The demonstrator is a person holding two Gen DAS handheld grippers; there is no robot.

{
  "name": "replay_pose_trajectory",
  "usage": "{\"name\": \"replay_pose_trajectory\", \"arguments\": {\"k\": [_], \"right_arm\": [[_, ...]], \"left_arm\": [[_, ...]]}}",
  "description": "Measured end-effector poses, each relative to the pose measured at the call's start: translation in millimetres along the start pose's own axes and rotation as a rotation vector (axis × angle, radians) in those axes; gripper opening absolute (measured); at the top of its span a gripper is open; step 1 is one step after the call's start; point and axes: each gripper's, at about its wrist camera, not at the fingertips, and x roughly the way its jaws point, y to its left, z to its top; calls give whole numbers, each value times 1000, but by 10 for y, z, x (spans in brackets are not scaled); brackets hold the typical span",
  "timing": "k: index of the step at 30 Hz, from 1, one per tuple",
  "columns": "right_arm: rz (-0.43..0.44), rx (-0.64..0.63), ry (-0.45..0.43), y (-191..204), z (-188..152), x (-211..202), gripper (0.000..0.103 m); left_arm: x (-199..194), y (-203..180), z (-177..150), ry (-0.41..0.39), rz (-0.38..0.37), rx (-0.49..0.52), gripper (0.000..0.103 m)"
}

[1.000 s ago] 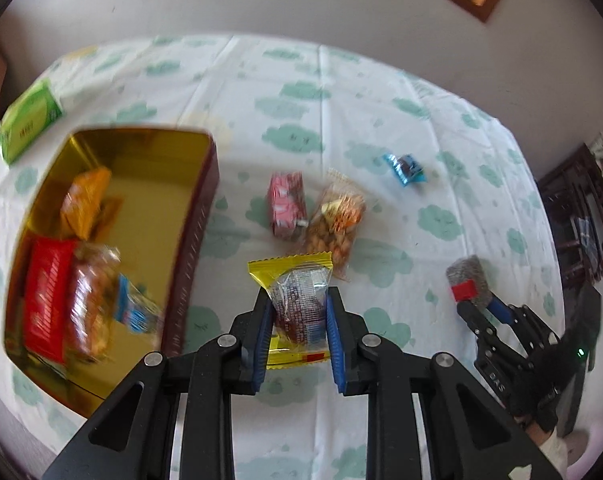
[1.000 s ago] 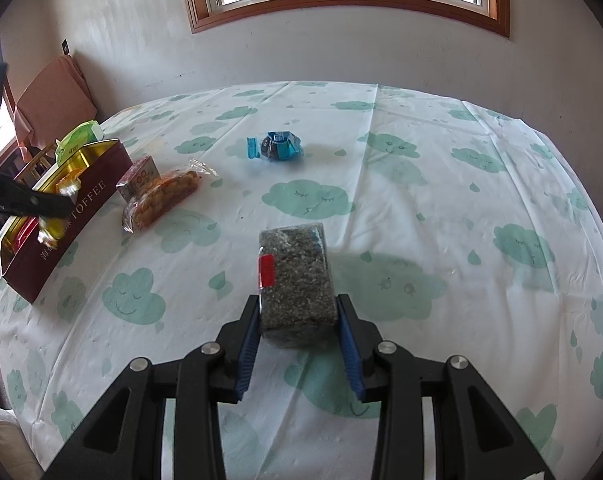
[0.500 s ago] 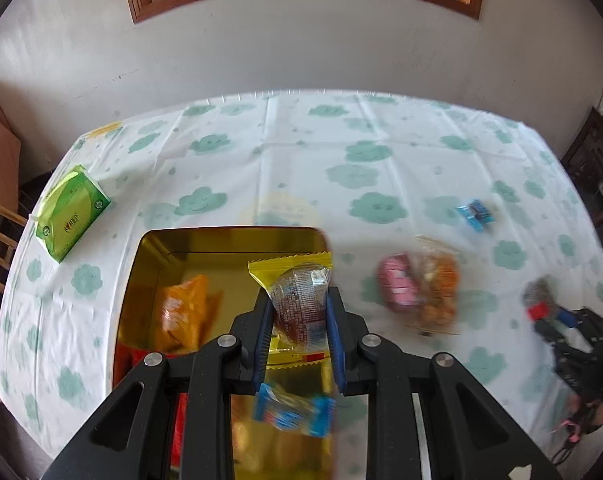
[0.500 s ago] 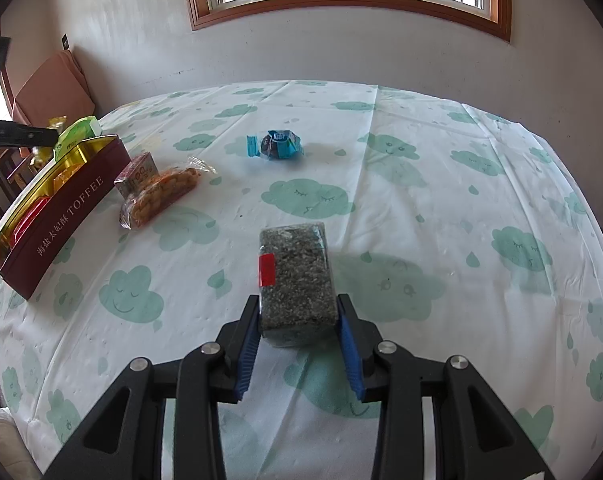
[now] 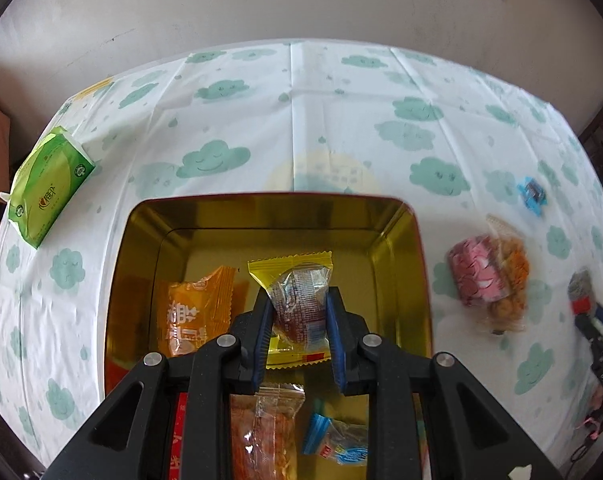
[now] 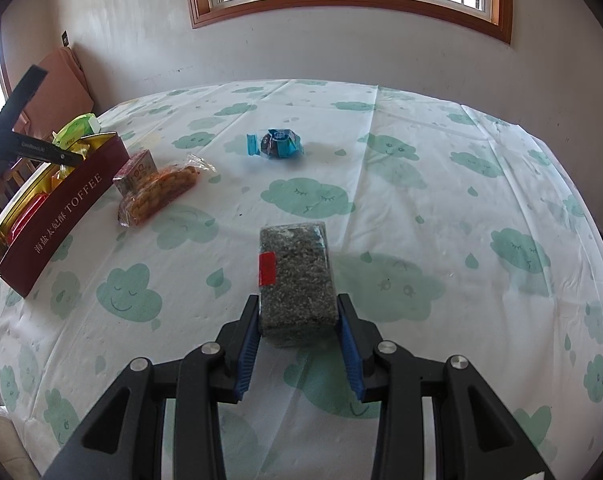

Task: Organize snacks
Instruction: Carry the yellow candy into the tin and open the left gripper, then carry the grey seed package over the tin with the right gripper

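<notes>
on the cloud-print tablecloth point(image 5: 301, 92), the gold tin point(image 5: 401, 248) holds snacks; left fingers point(image 5: 263, 320) grip a yellow-wrapped snack point(image 5: 297, 296), right fingers point(image 6: 247, 344) a seed bar point(image 6: 295, 280).

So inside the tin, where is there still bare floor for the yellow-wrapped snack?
The tin is bare along its far wall and right side, beyond the orange packet. The near end is crowded with the clear orange bag and blue-ended packet.

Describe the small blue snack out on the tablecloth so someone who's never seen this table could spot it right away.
Start at the dark red toffee tin on the cloud-print tablecloth. Beyond the two packets beside it, toward the window wall, the blue-wrapped snack lies alone. It is the only loose blue item, small, with a dark round filling showing.
</notes>
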Motion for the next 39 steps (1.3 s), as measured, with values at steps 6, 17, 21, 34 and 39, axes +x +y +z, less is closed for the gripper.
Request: {"name": "replay_pose_trajectory", "arguments": {"k": [6, 17, 21, 34, 39], "right_arm": [[-24, -19, 3, 32, -1, 3, 37], [-72, -11, 17, 86, 26, 21, 36], [-109, 27, 43, 118, 67, 38, 36], [-124, 229, 44, 365, 200, -77, 35], [-47, 192, 7, 838, 377, -258, 35]], "left_arm": [[158, 6, -65, 45, 5, 12, 27], [49, 46, -142, 26, 35, -2, 59], [-198, 88, -211, -25, 30, -38, 74], [-1048, 605, -835, -248, 213, -239, 88], [-1043, 869, -1155, -200, 213, -327, 89]]}}
